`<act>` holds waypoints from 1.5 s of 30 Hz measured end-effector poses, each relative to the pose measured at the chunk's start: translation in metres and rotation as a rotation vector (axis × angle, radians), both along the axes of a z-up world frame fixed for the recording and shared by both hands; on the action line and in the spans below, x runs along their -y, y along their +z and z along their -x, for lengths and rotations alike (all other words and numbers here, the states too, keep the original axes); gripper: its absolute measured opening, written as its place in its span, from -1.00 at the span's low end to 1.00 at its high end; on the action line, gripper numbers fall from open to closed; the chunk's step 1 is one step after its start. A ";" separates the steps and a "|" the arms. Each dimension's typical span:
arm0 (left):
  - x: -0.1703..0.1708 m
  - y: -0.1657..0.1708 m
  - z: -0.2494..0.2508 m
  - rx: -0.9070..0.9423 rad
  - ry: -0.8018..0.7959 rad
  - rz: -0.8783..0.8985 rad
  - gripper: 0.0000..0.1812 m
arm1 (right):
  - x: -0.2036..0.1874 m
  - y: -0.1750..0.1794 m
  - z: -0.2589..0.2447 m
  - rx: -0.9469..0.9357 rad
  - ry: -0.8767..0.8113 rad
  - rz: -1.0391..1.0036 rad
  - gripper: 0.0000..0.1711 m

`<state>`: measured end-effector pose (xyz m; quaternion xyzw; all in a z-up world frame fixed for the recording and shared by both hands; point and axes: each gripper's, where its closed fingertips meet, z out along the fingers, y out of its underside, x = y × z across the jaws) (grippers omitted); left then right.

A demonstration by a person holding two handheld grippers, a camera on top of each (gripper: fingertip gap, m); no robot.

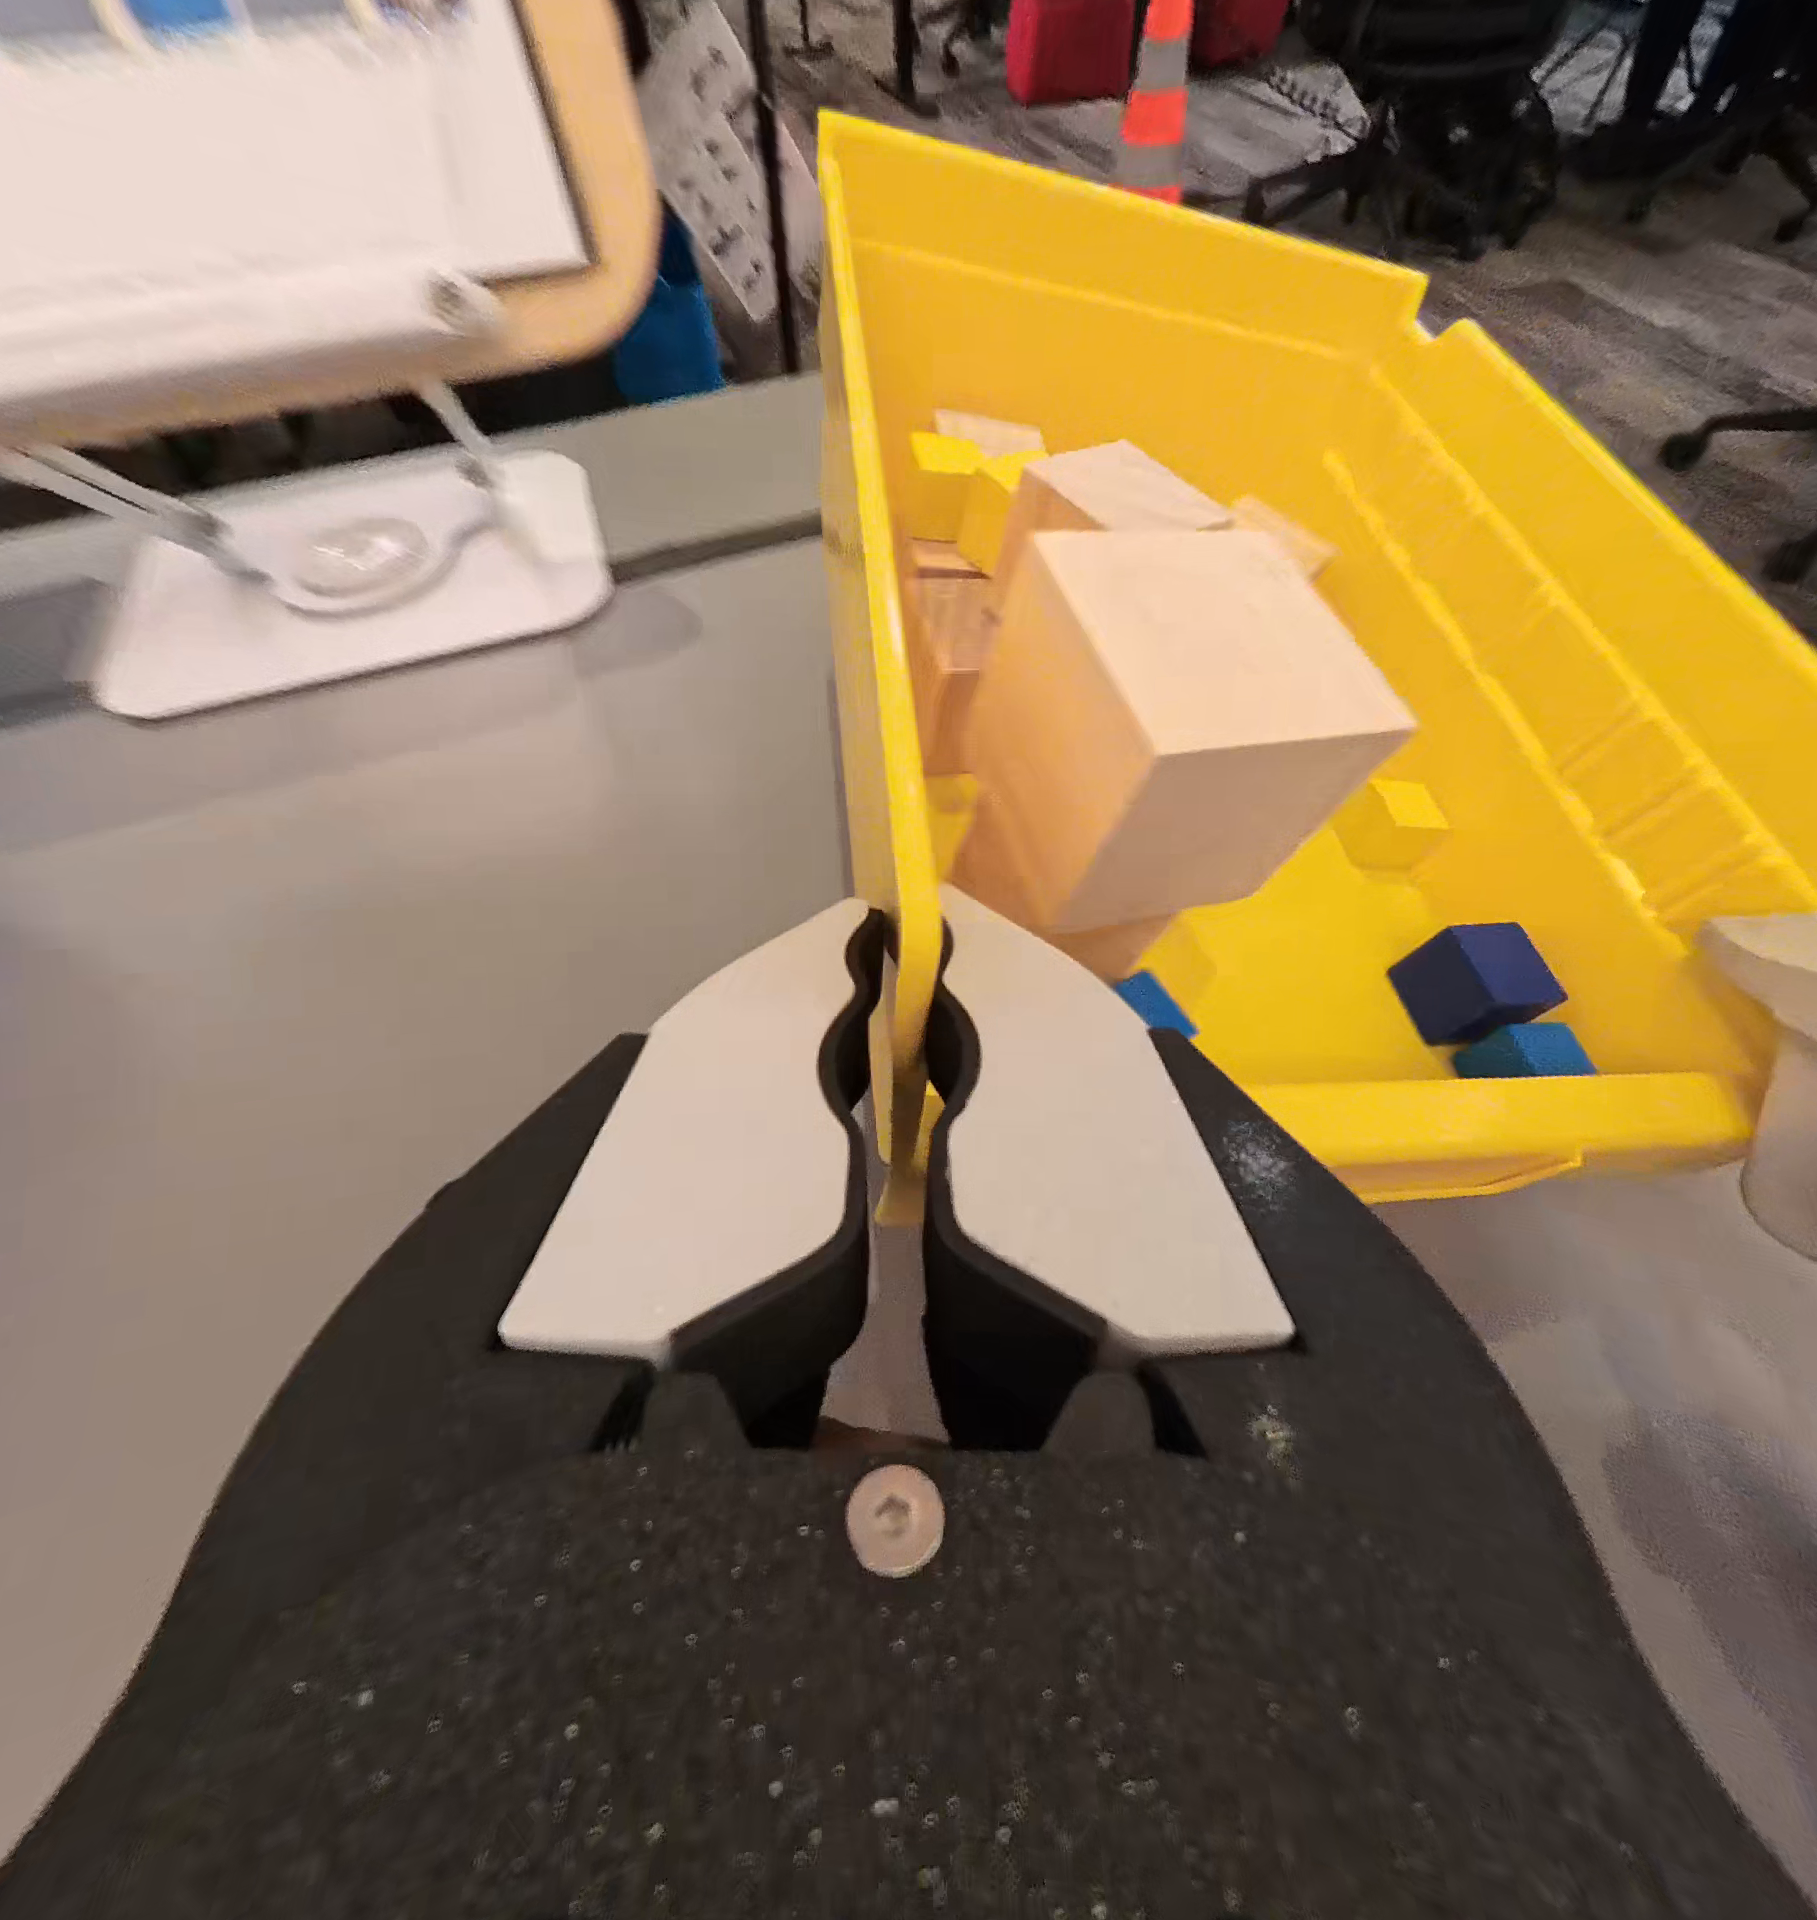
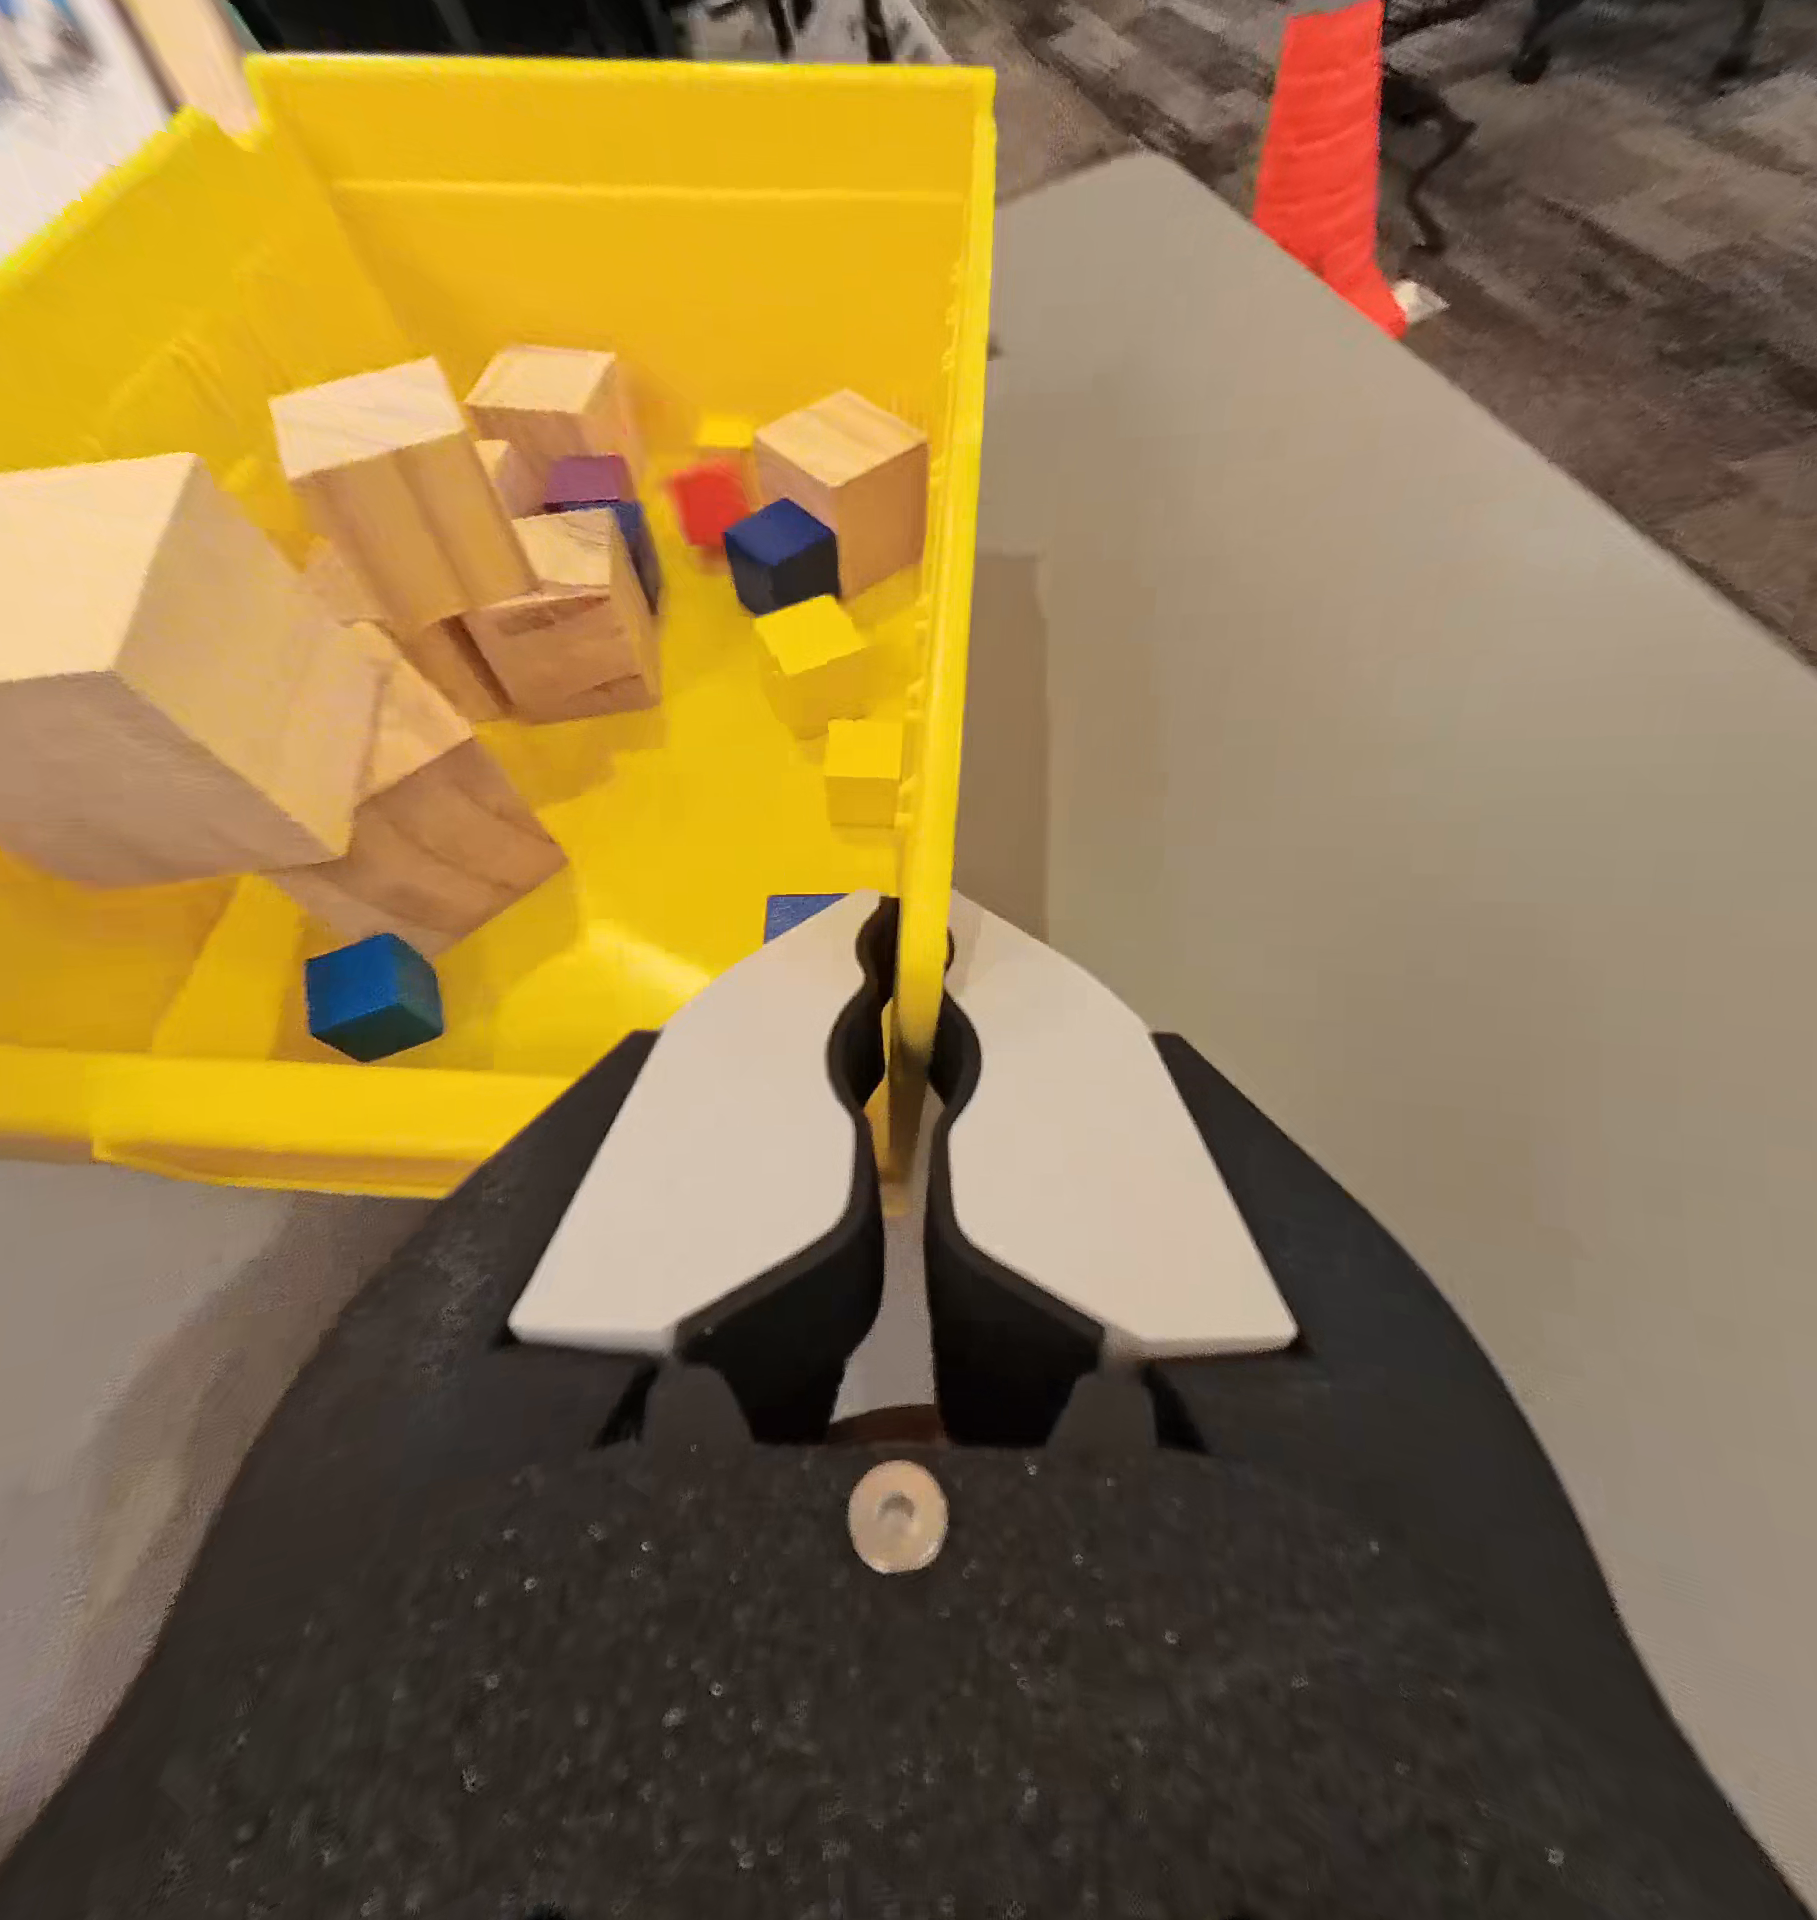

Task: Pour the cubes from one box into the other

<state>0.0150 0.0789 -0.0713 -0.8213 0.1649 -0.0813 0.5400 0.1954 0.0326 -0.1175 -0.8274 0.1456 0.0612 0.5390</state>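
A yellow plastic box (image 1: pixel 1122 343) is held between my two grippers above the grey table (image 1: pixel 364 831). My left gripper (image 1: pixel 909 935) is shut on the box's left side wall (image 1: pixel 883 665). My right gripper (image 2: pixel 919 920) is shut on the box's right side wall (image 2: pixel 961 520); its pale fingertip also shows at the right edge of the left wrist view (image 1: pixel 1797 966). Inside the box lie several plain wooden cubes (image 2: pixel 125 665) and small coloured cubes, blue (image 2: pixel 372 995), yellow (image 2: pixel 810 644), red (image 2: pixel 710 501) and purple (image 2: pixel 587 481). The other box is not in view.
A white stand with a wood-framed board (image 1: pixel 291 343) sits on the table to the left. Beyond the table edge are an orange cone (image 1: pixel 1158 104), a red object (image 2: pixel 1325 166) and office chairs on carpet.
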 end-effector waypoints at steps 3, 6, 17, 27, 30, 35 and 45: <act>0.002 0.020 0.057 0.000 0.058 -0.042 -0.96 | -0.006 0.023 0.055 0.034 0.048 -0.060 -0.97; 0.004 0.022 0.120 0.031 0.112 -0.038 -0.96 | -0.012 0.034 0.115 0.102 0.117 -0.064 -0.97; 0.012 -0.048 0.280 0.053 0.244 0.111 -0.97 | -0.029 -0.012 0.268 0.212 0.285 0.042 -0.96; 0.078 -0.035 0.271 0.252 0.024 0.163 -0.36 | -0.002 0.018 0.249 0.297 0.437 -0.105 -0.49; 0.107 -0.018 0.322 0.337 0.055 0.130 -0.36 | 0.011 0.038 0.242 0.313 0.506 -0.150 -0.49; 0.088 -0.038 0.469 0.314 0.341 0.175 -0.24 | 0.035 0.076 0.273 0.242 0.605 -0.257 -0.51; -0.040 -0.062 0.520 0.195 0.314 0.260 -0.49 | 0.068 0.025 0.405 0.225 0.811 -0.121 -0.49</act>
